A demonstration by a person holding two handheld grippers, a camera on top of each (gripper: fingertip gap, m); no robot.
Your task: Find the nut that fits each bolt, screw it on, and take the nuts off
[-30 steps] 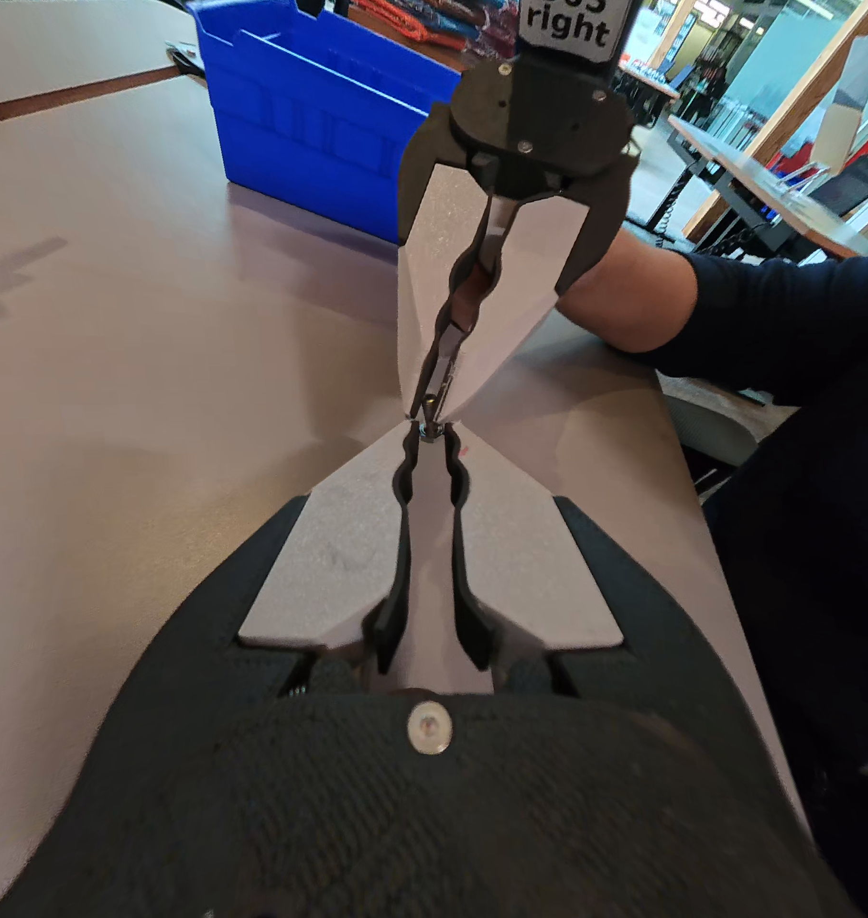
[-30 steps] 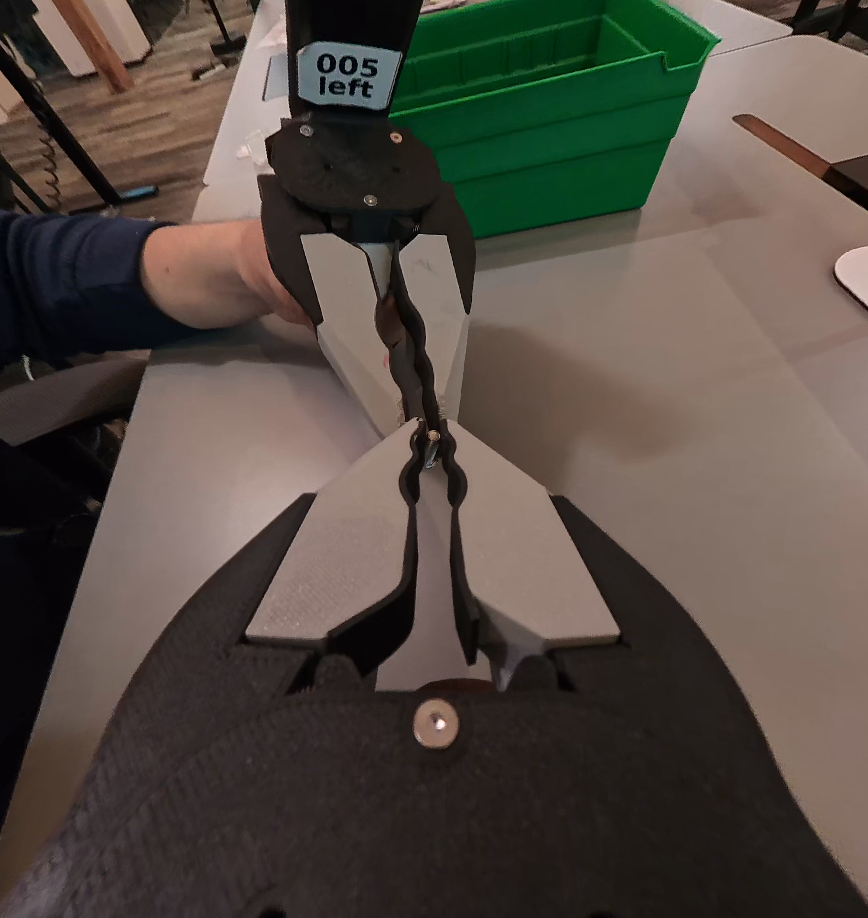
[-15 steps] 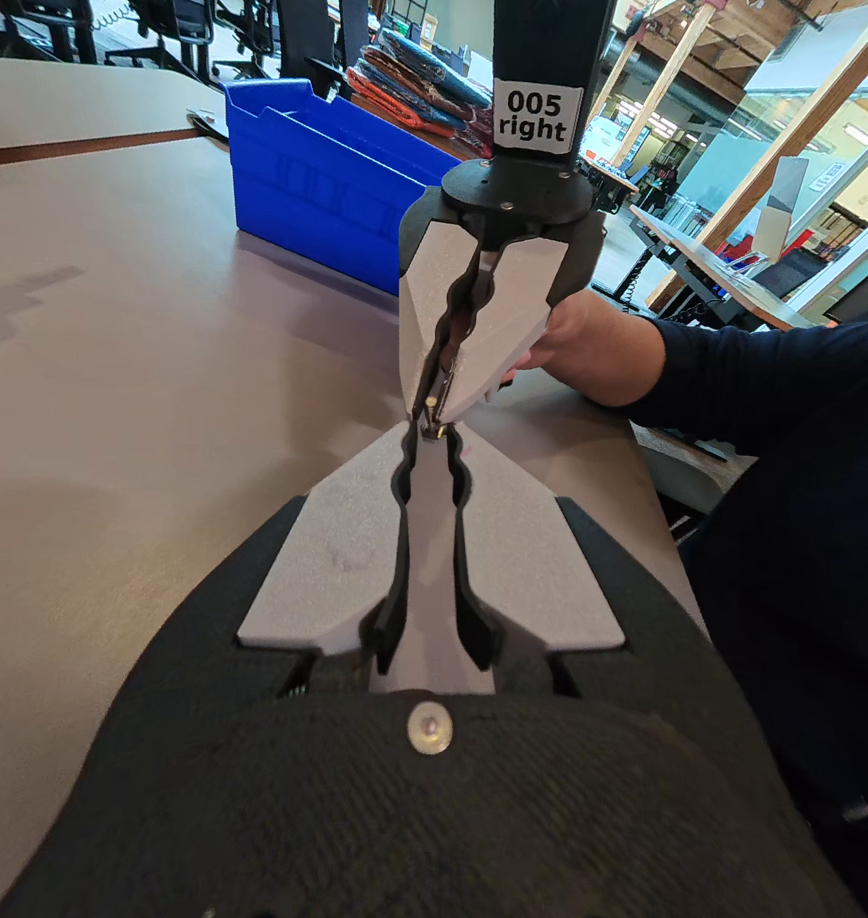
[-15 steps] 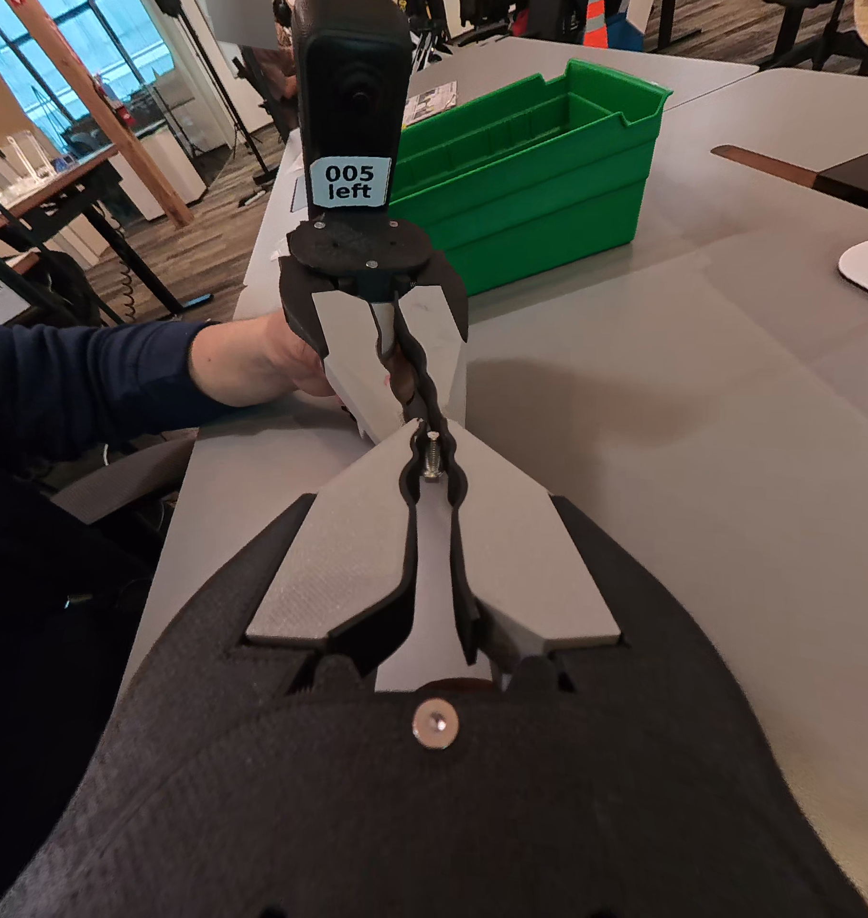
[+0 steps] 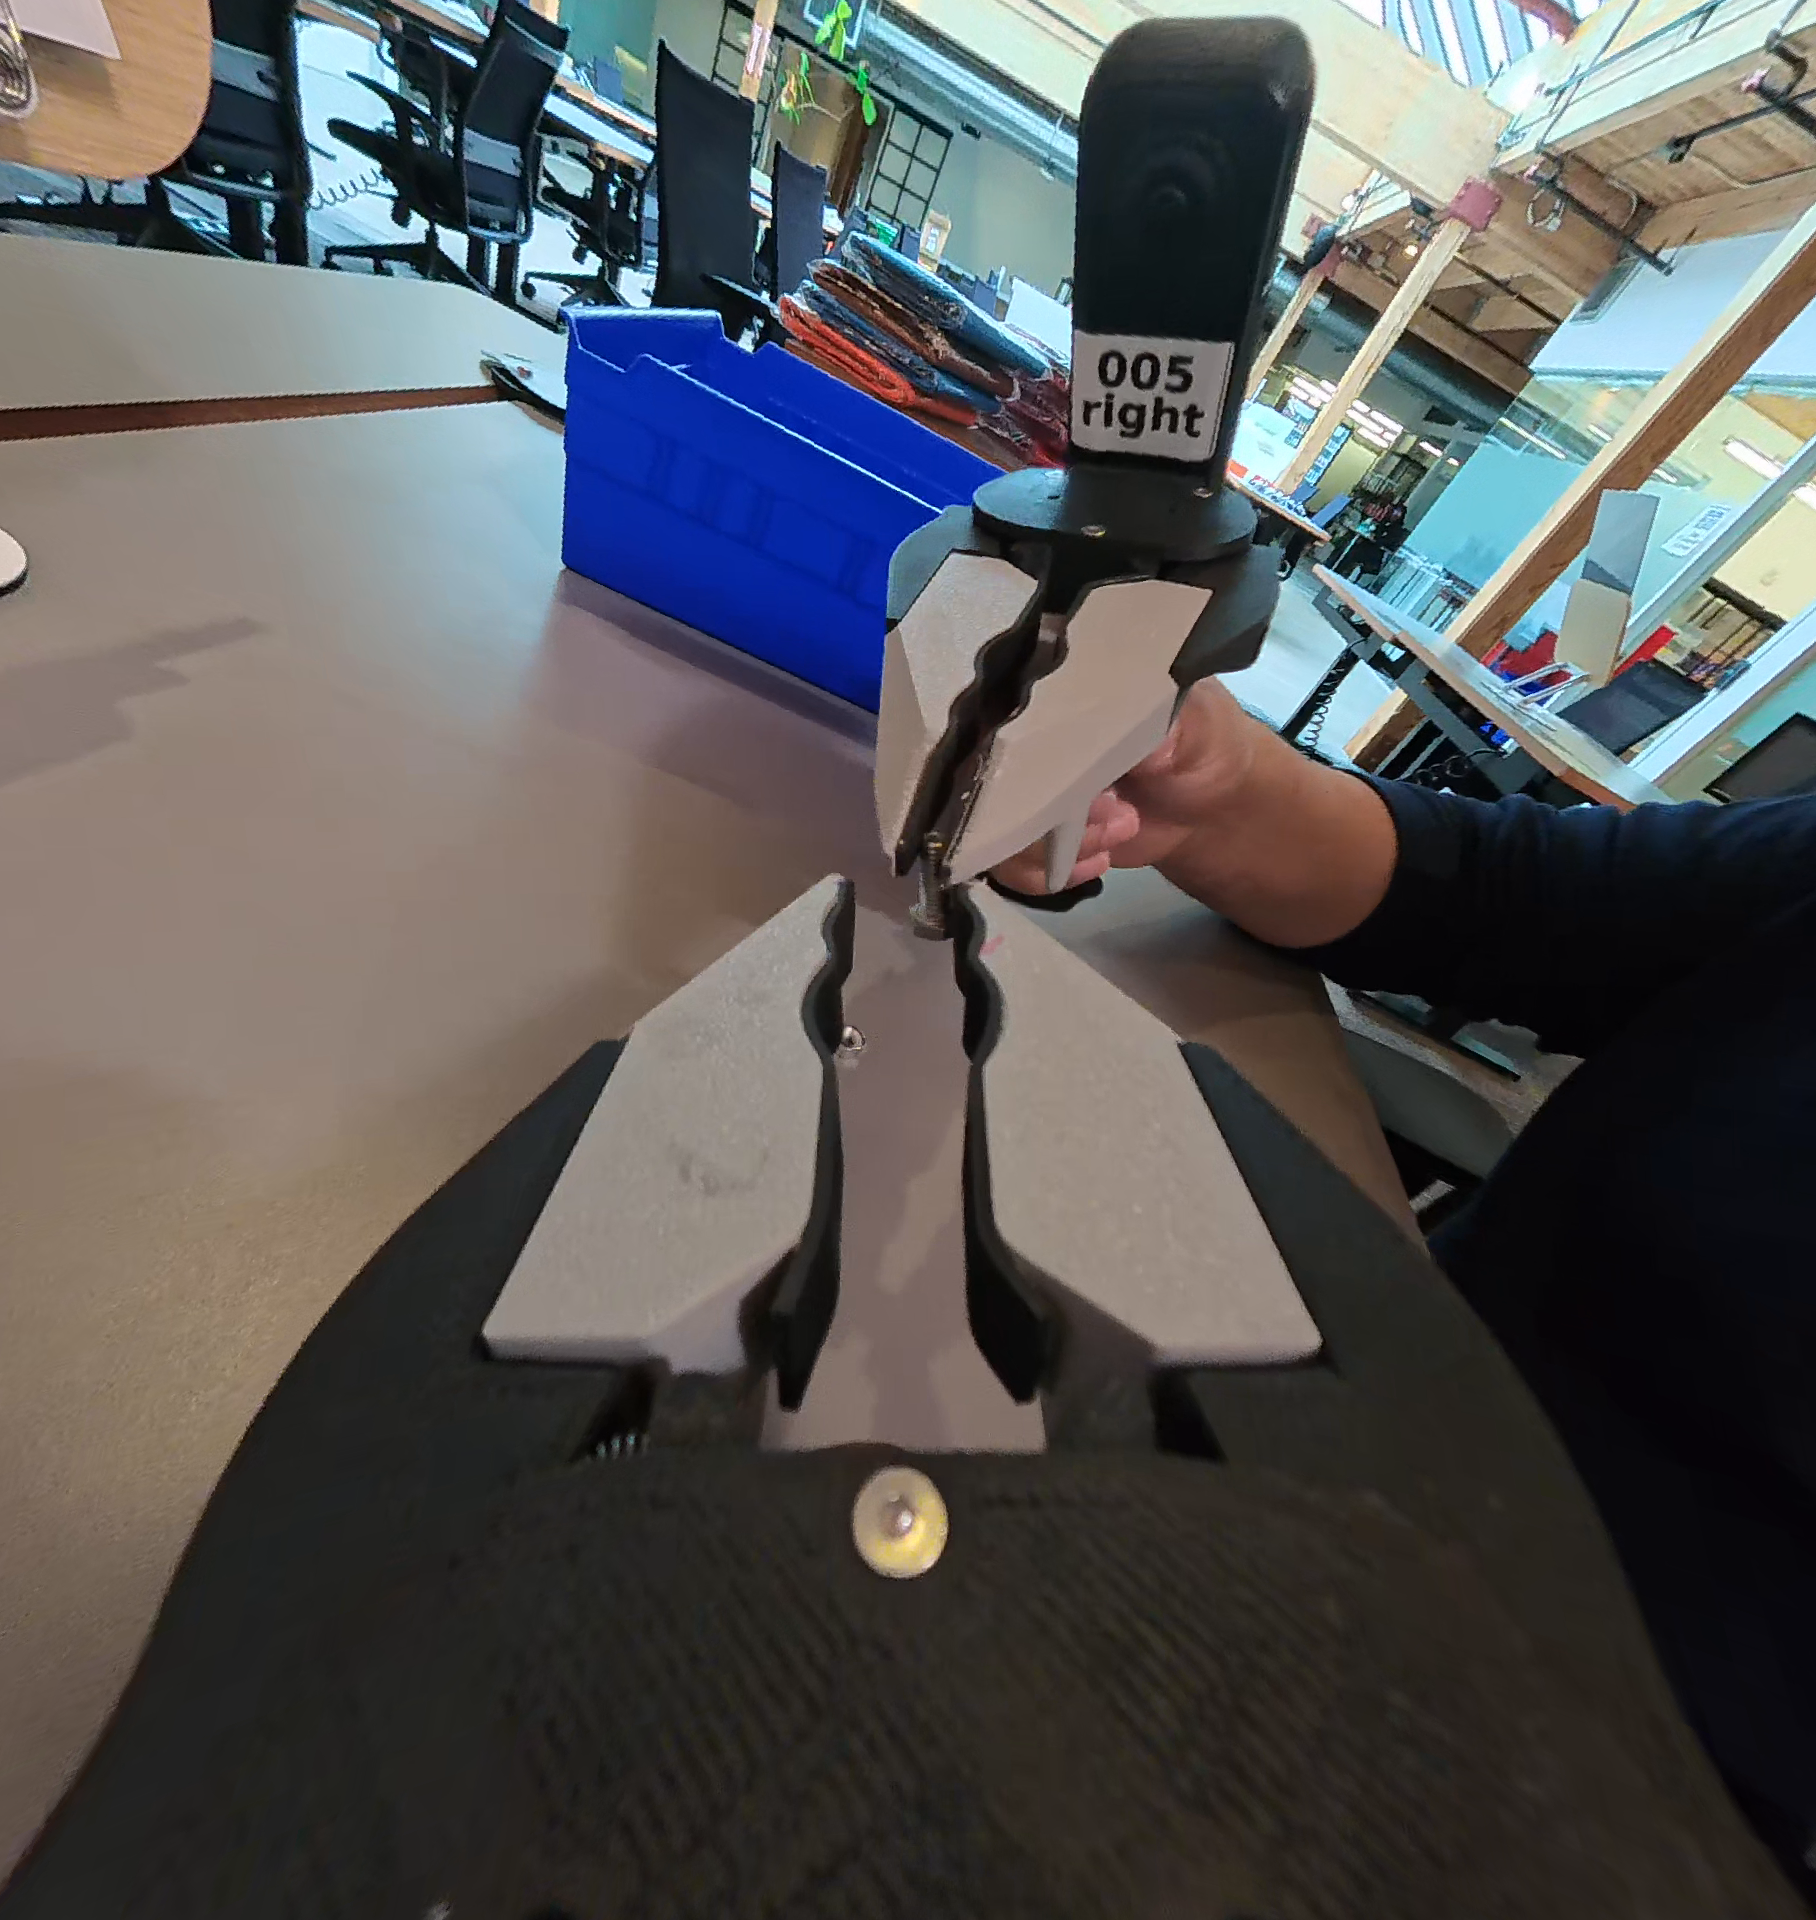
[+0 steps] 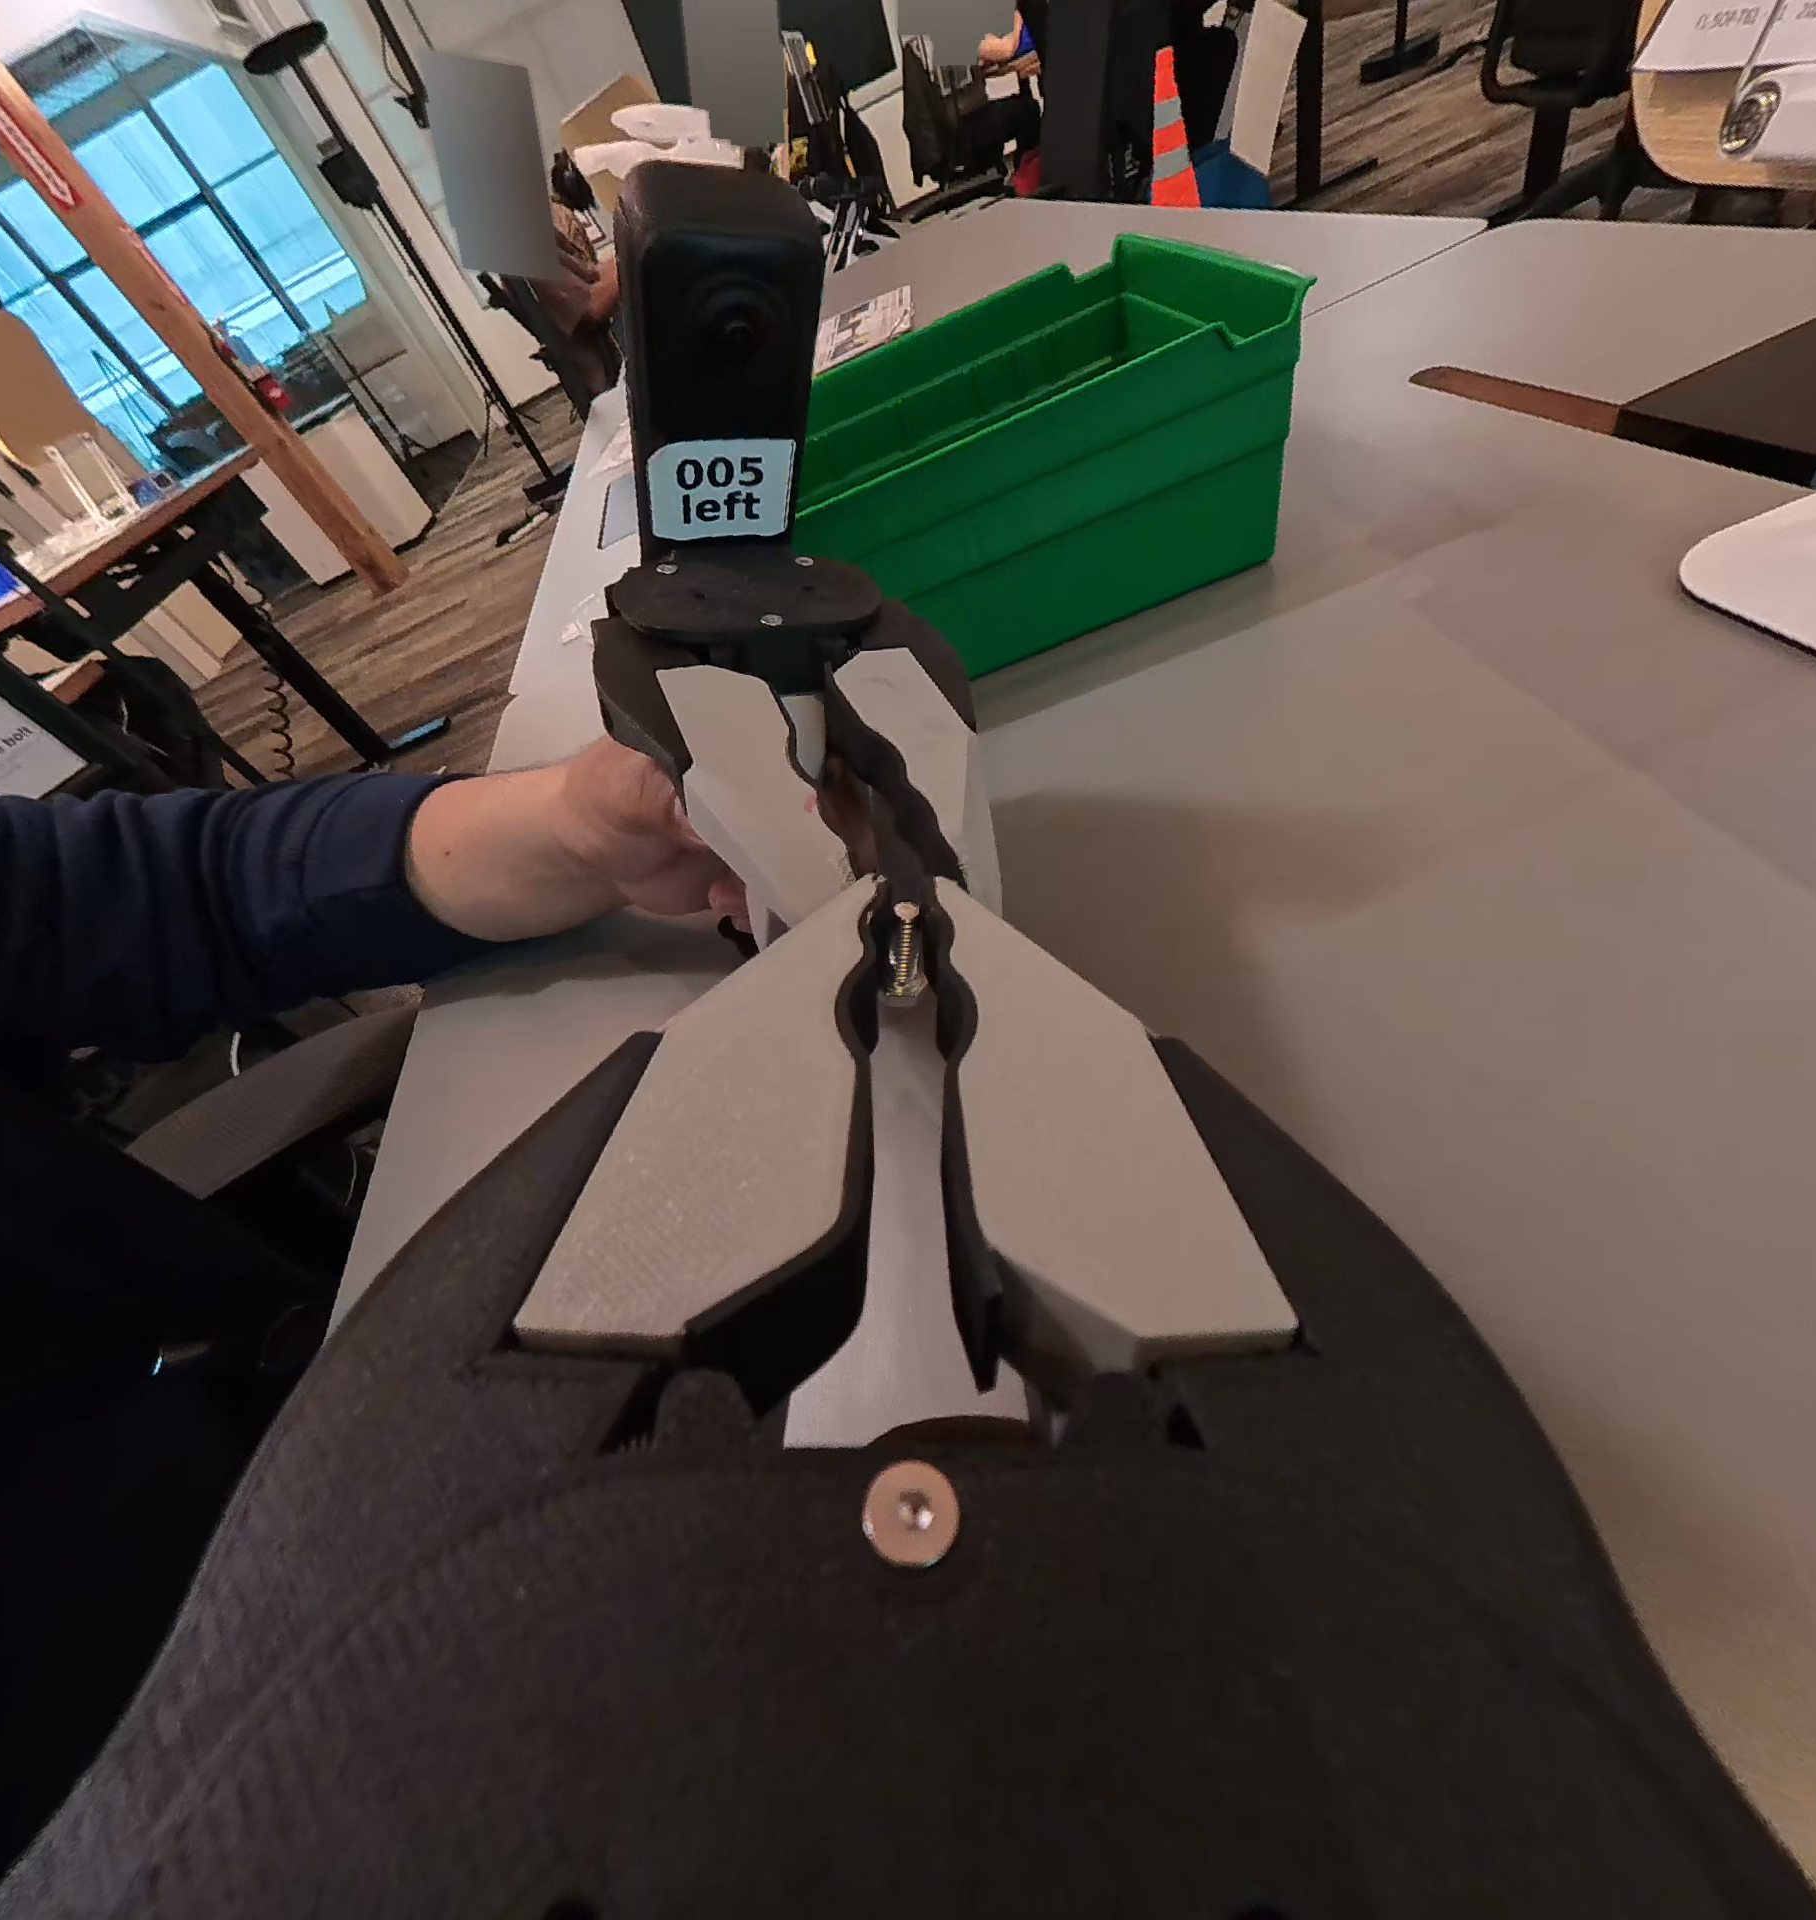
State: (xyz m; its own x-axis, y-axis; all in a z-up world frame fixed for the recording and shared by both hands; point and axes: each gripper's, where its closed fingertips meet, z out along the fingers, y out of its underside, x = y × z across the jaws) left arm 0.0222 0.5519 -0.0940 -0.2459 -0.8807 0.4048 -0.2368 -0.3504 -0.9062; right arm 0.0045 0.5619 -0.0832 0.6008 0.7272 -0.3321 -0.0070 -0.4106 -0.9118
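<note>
Gripping a small silver bolt [image 6: 902, 951] near their tips, the right gripper's [image 6: 904, 914] jaws stand narrow around the threaded shank, which points away toward the left gripper [image 6: 862, 831]. In the left wrist view the same bolt [image 5: 930, 904] is mostly hidden between the right gripper's [image 5: 935, 852] grey fingers [image 5: 925, 717]; only its lower end pokes out, and whether that end bears a nut is hard to make out. The left gripper's [image 5: 899, 914] jaws stand apart with a clear gap, holding nothing. Through that gap a small silver nut [image 5: 850, 1039] shows beside the inner edge of the left-hand finger [image 5: 717, 1132]; whether it lies on the table or is above it cannot be told. A hand [image 5: 1195, 800] in a dark sleeve holds the right gripper, partly hidden behind it; another hand [image 6: 613, 842] holds the left one.

The grey table [image 6: 1403, 935] carries a green bin [image 6: 1049, 488] on one side and a blue bin [image 5: 738, 509] on the other, both well back from the grippers. A white rounded object [image 6: 1797, 582] is cut off at the edge. Beyond lies an open office with black chairs [image 5: 488, 135], wooden posts [image 6: 177, 312] and windows.
</note>
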